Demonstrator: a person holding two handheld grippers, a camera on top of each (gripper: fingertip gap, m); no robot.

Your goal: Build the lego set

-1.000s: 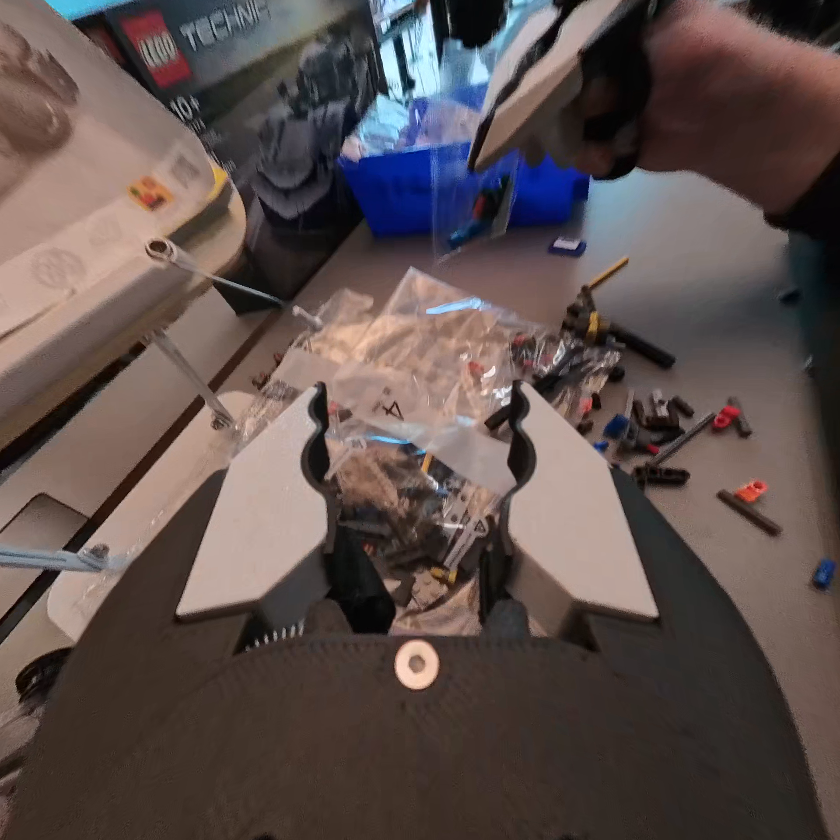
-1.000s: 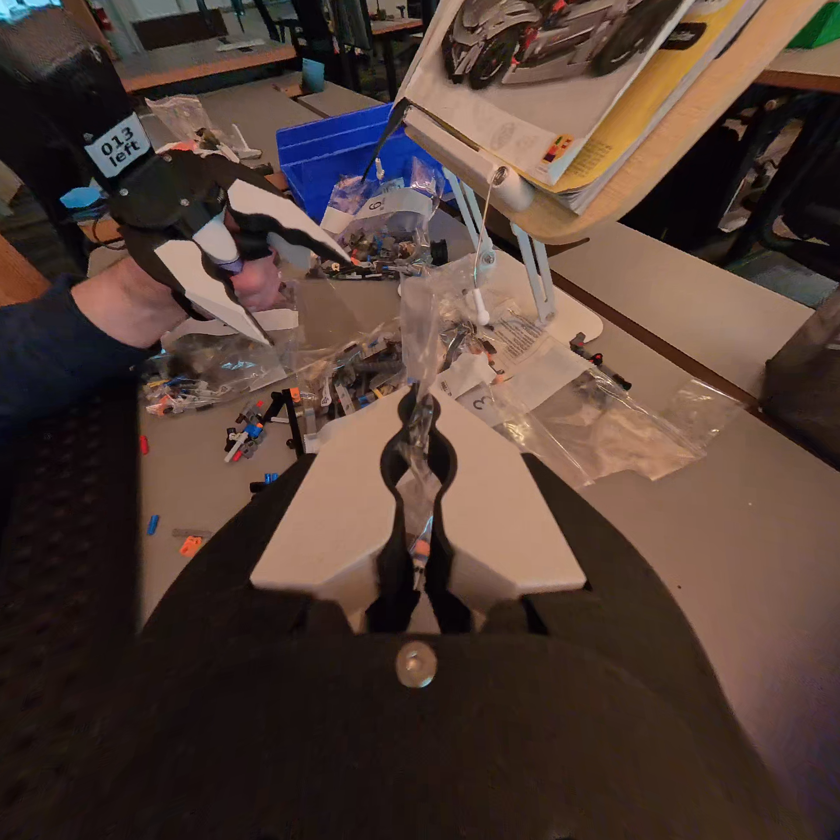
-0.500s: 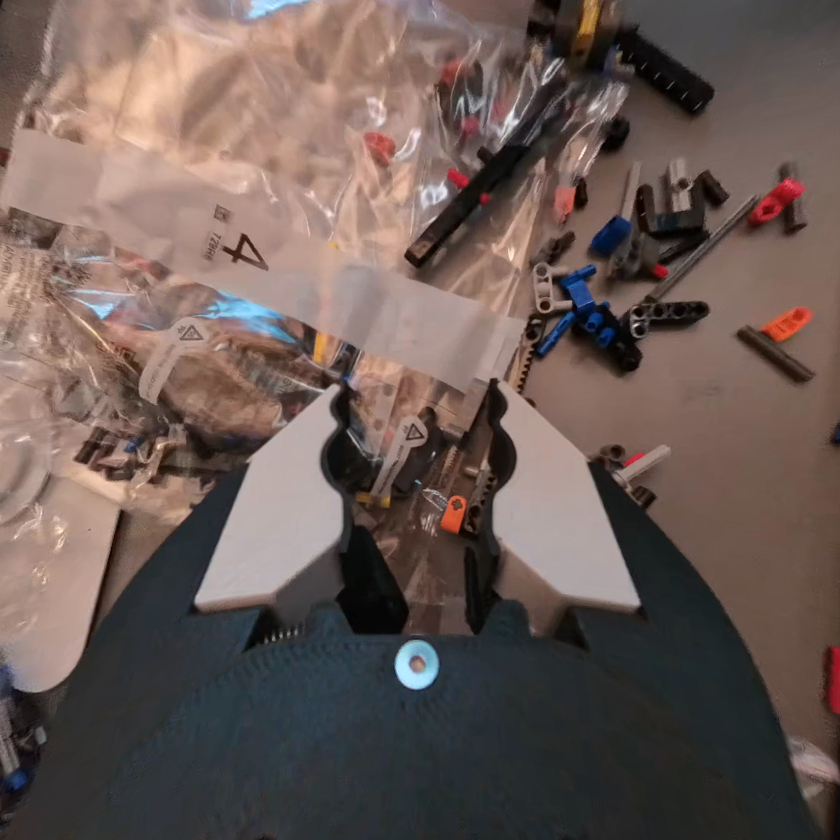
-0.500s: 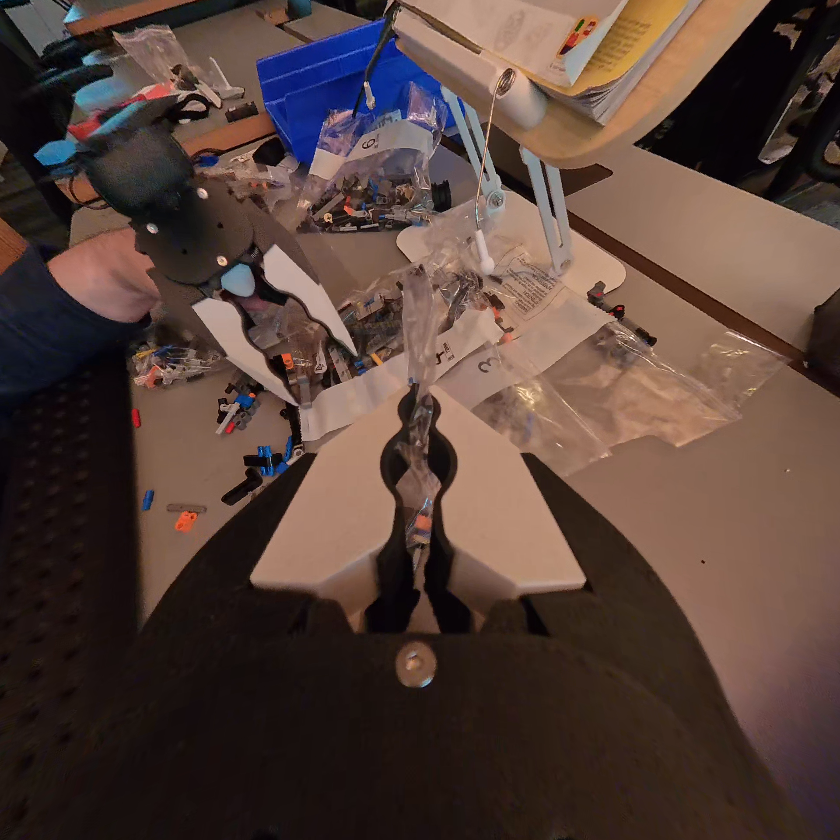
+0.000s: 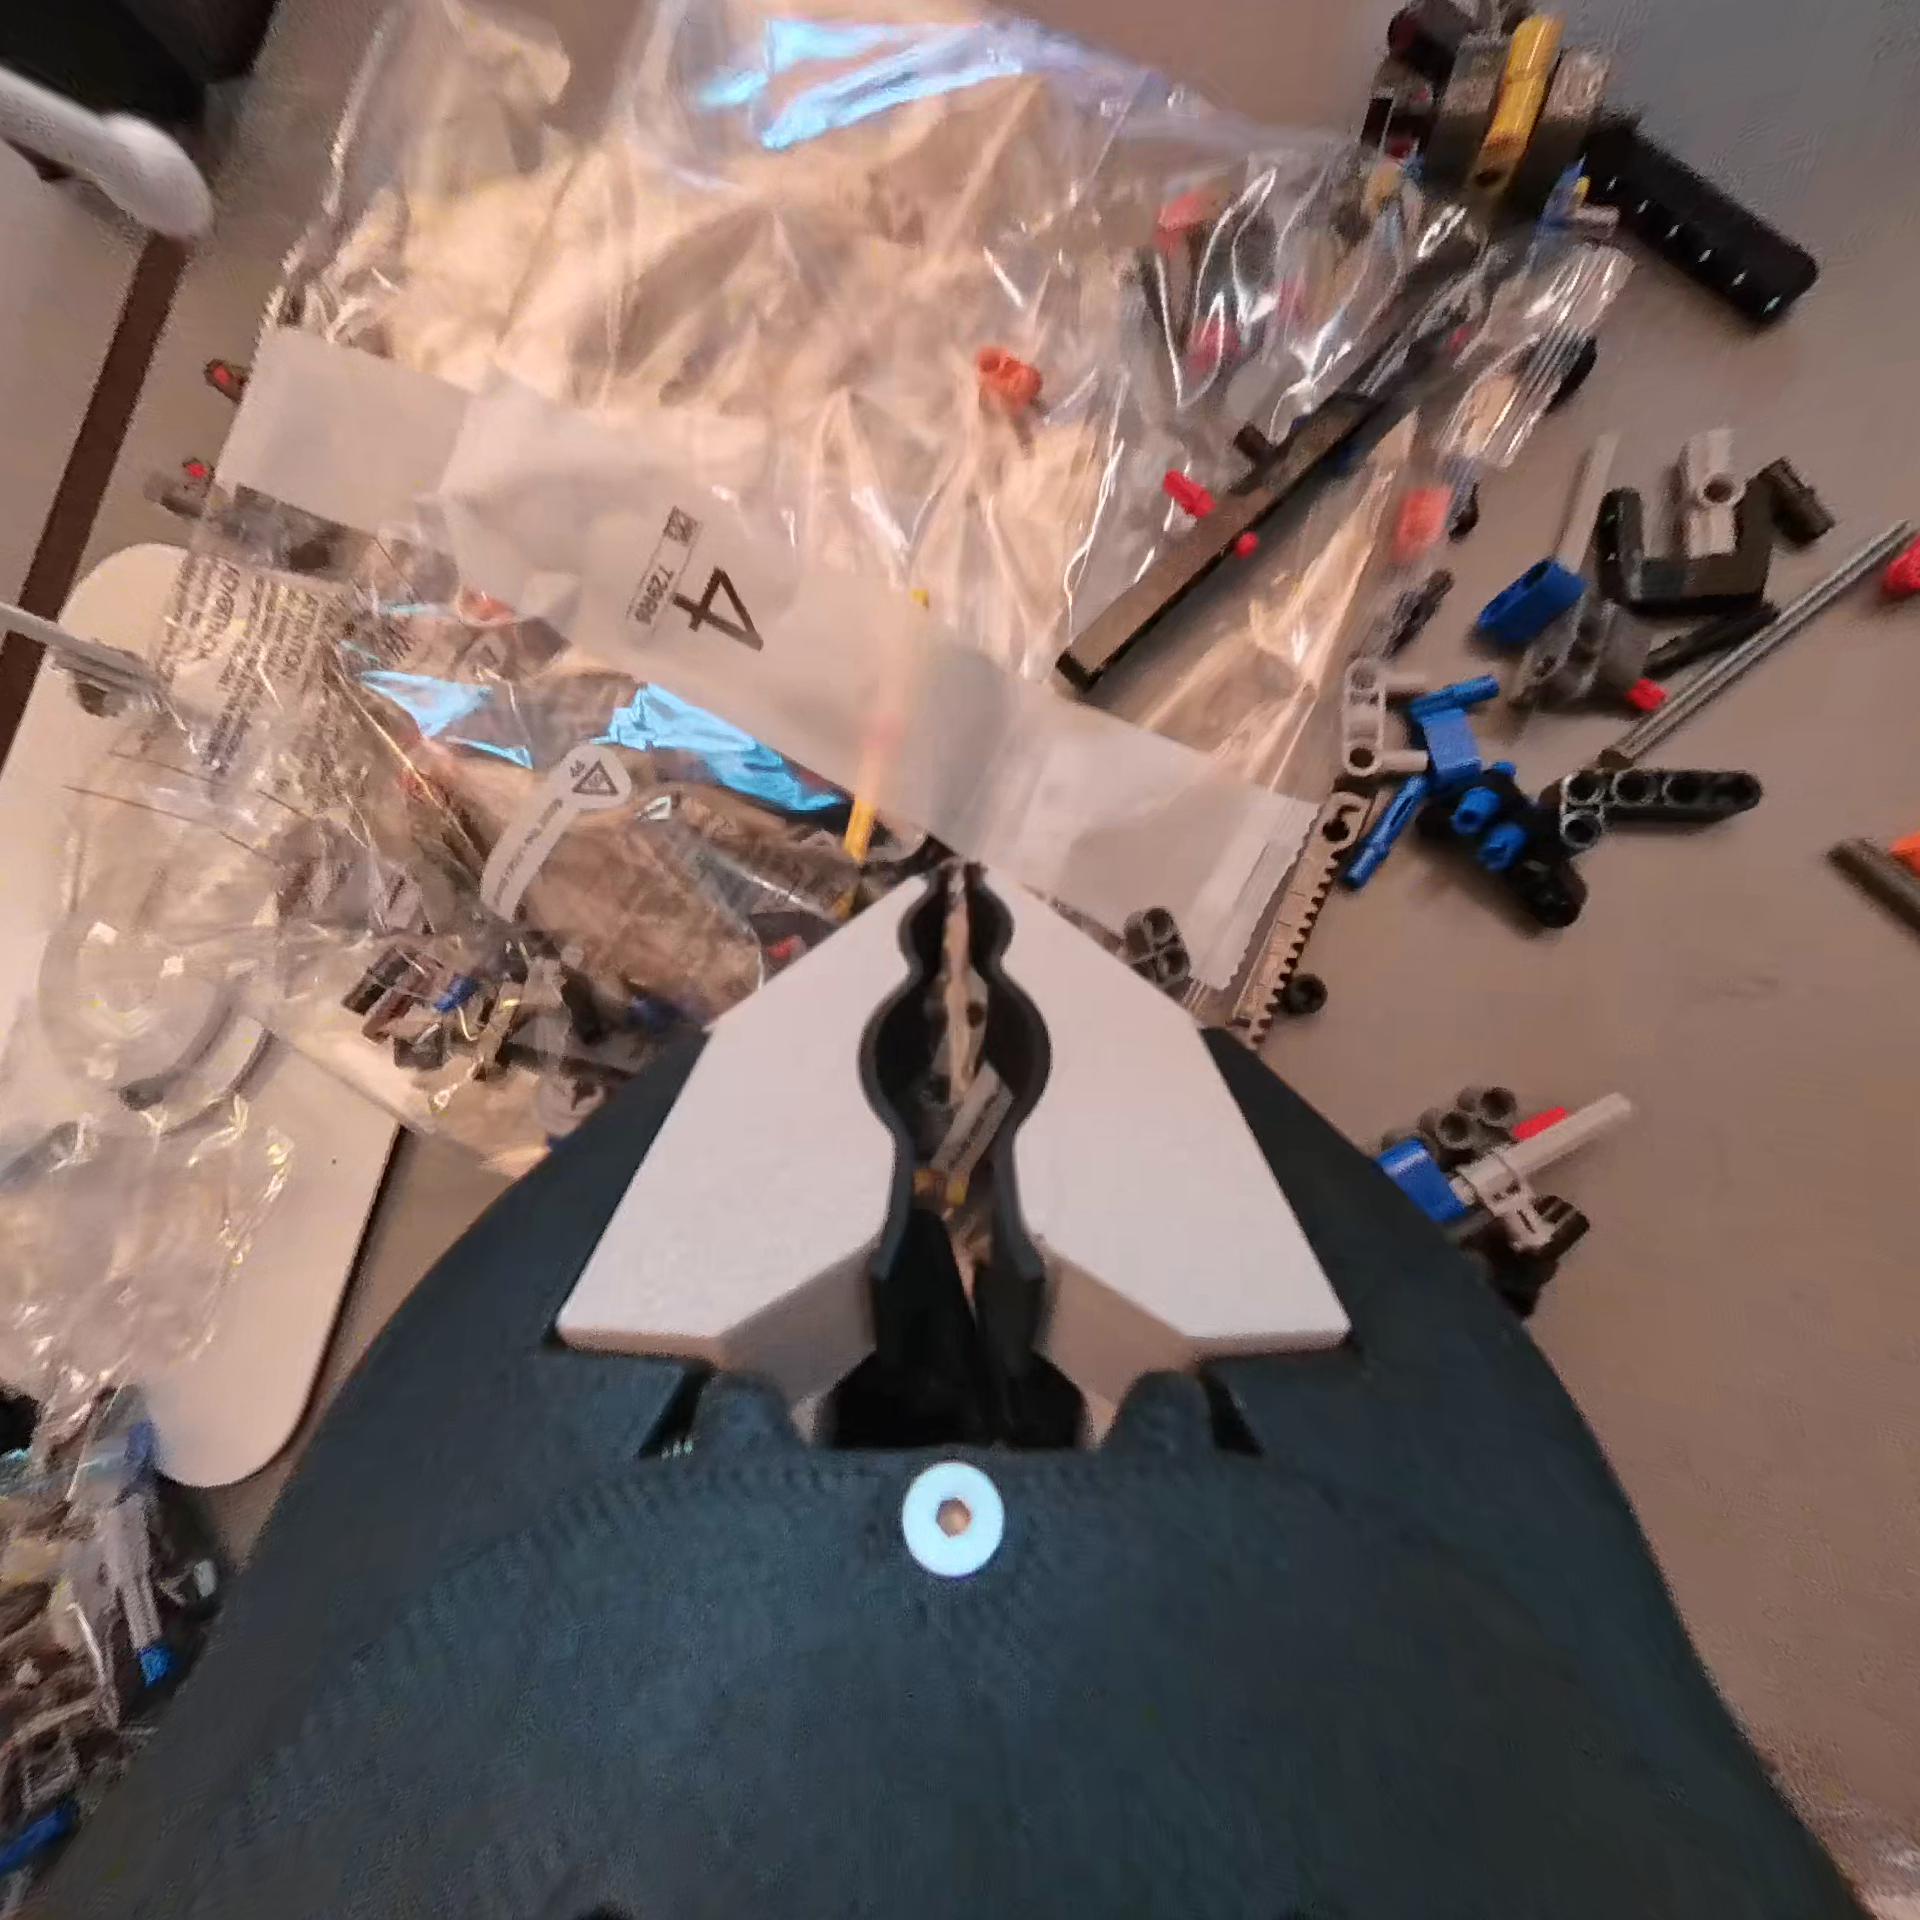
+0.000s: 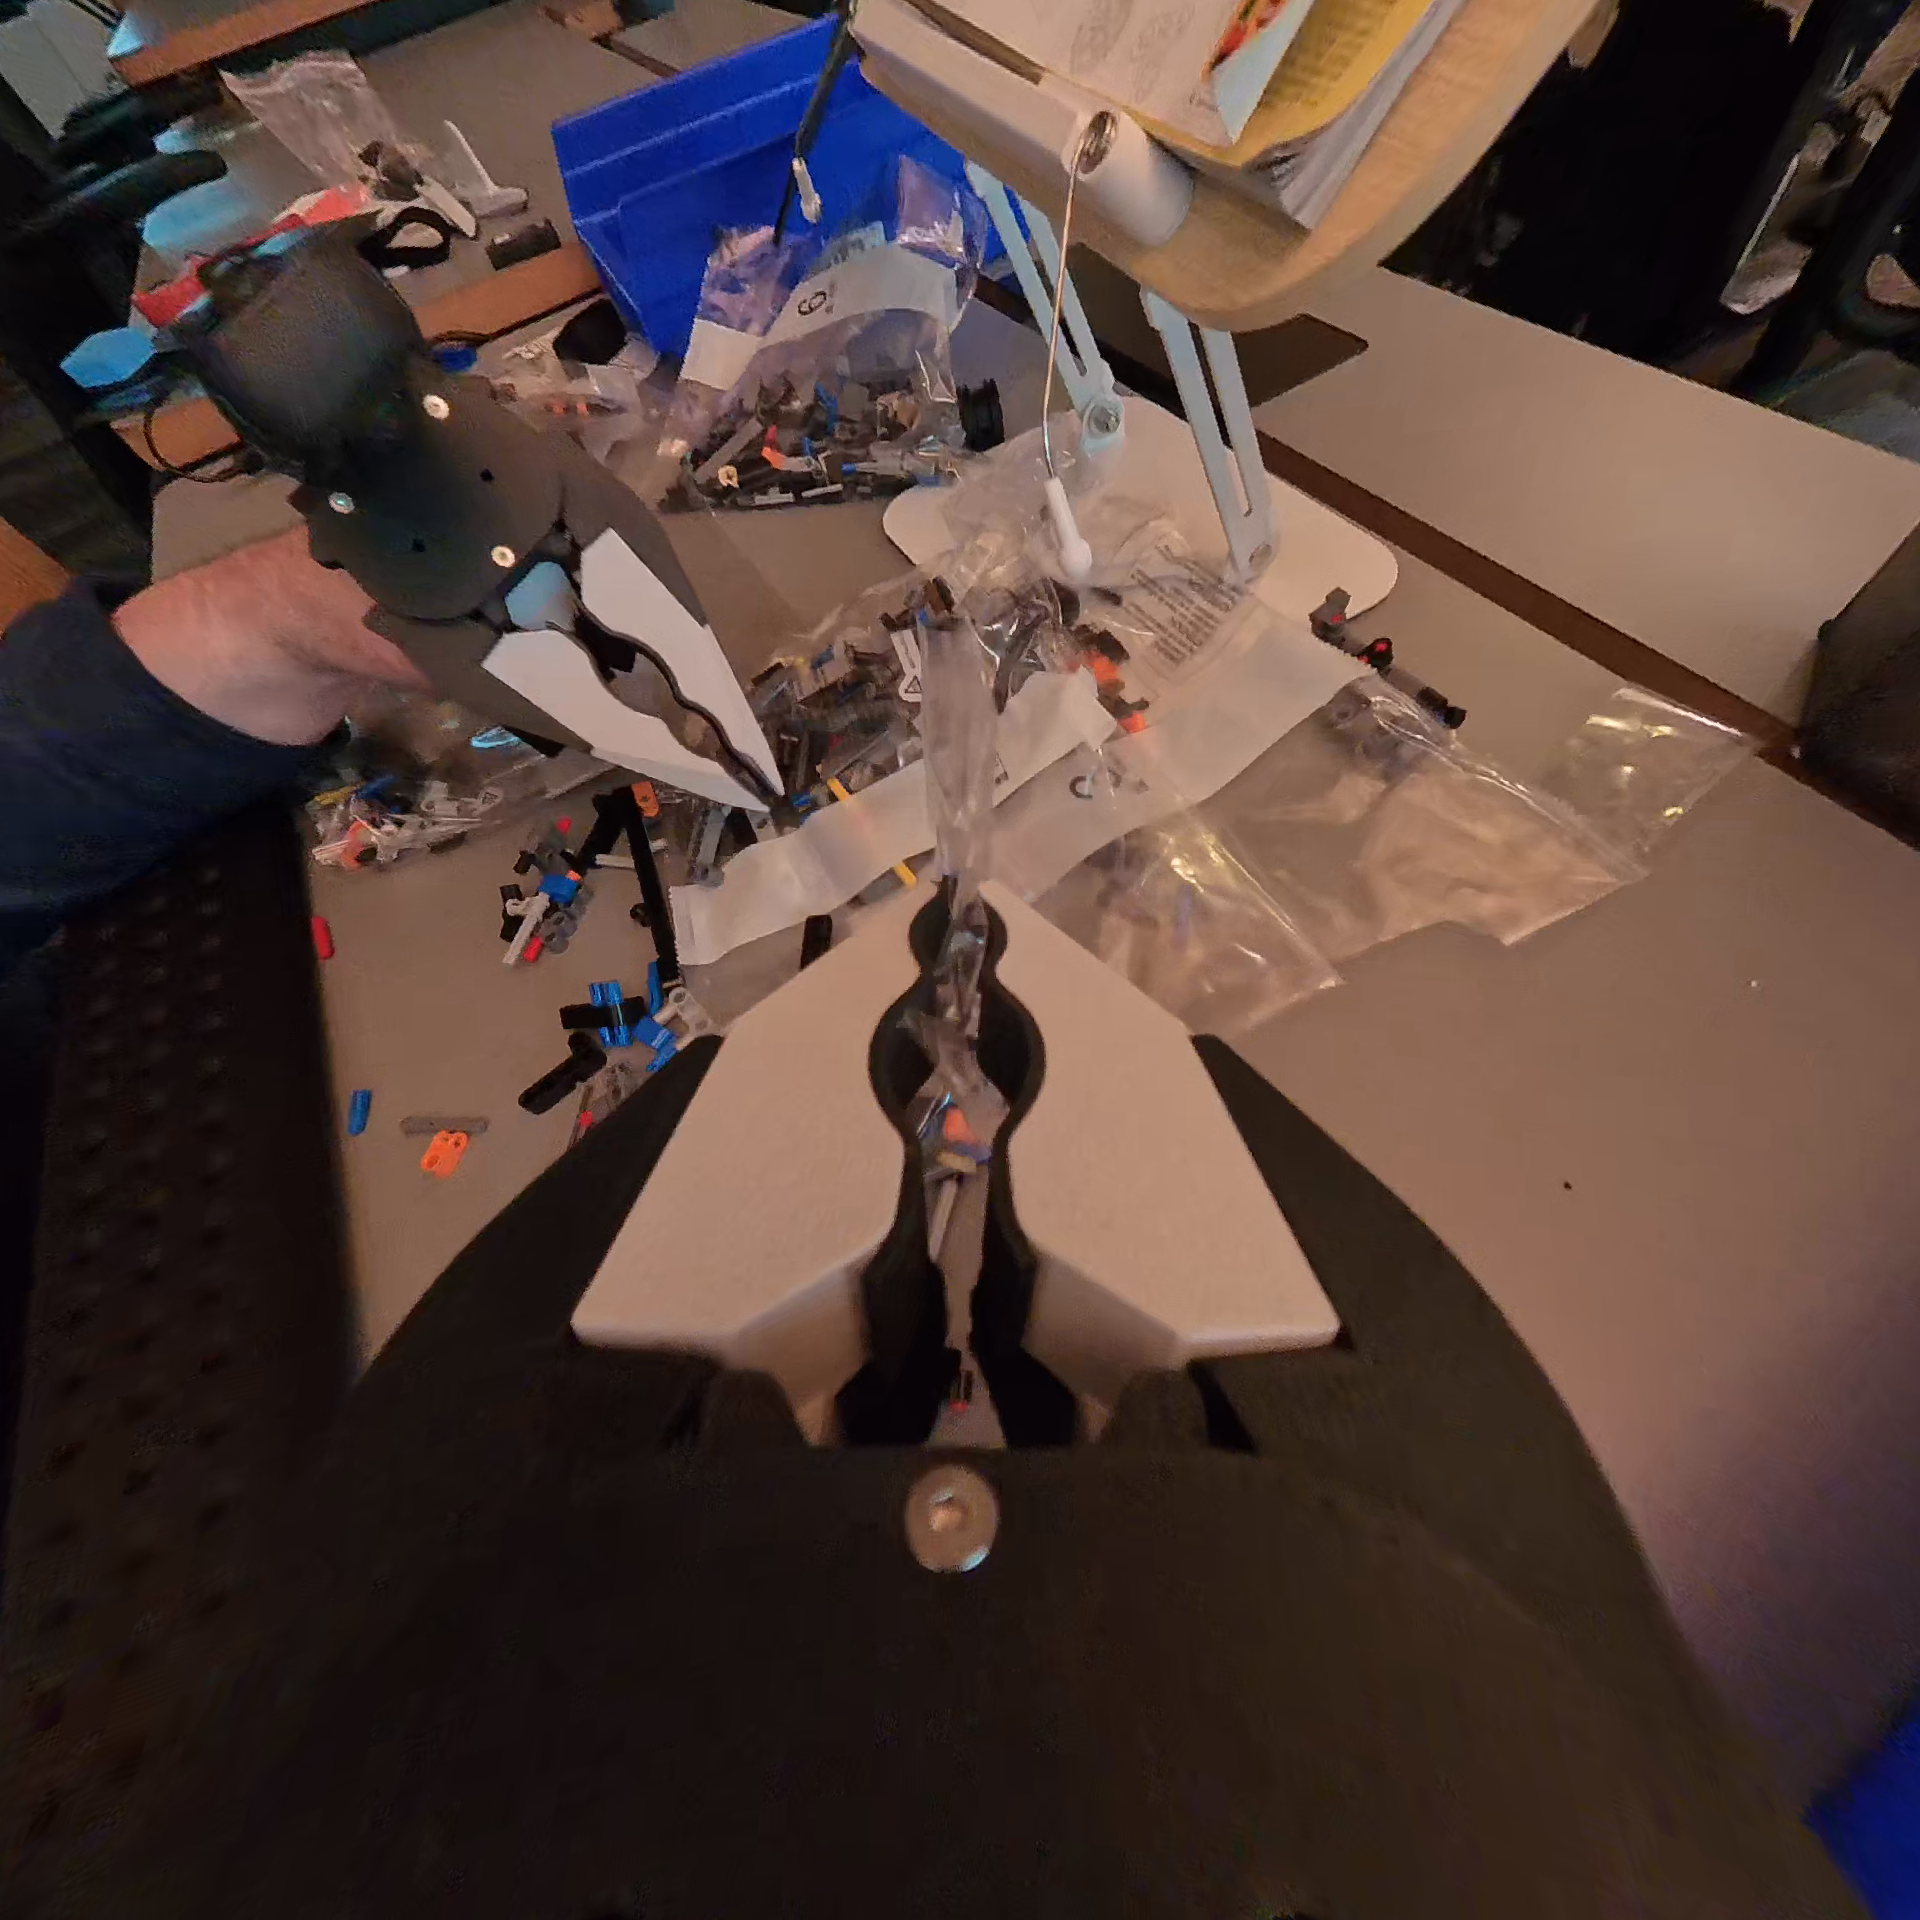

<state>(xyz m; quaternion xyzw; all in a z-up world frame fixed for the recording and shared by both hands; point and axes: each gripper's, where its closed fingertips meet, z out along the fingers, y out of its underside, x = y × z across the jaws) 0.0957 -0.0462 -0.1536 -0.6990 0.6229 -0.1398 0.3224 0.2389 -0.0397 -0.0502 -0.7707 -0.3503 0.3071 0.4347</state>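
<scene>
Pinching a numbered parts bag at its white paper strip, the left gripper is bearing down with its jaws clenched on the crinkled plastic, tips pressing into the bag where it is lying on the grey bench. In the right wrist view the same left gripper is showing at the left, a hand wrapping its handle, its tips digging into the heap of bags.

The right gripper is squeezing a small clear bag, which is standing up in a twisted column from between the closed jaws; a few small orange and blue pieces seem to be sitting inside it, though the plastic is blurring them.

Loose lego pieces in black, blue, grey and red are lying scattered on the bench to the right of the numbered bag, with a partly built black and yellow assembly sitting beyond them. An empty clear bag is lying flat to the right of the pile. Behind the bags a white book stand is holding an instruction booklet open above the bench, and a blue bin is sitting farther back, with another full parts bag leaning in front of it
</scene>
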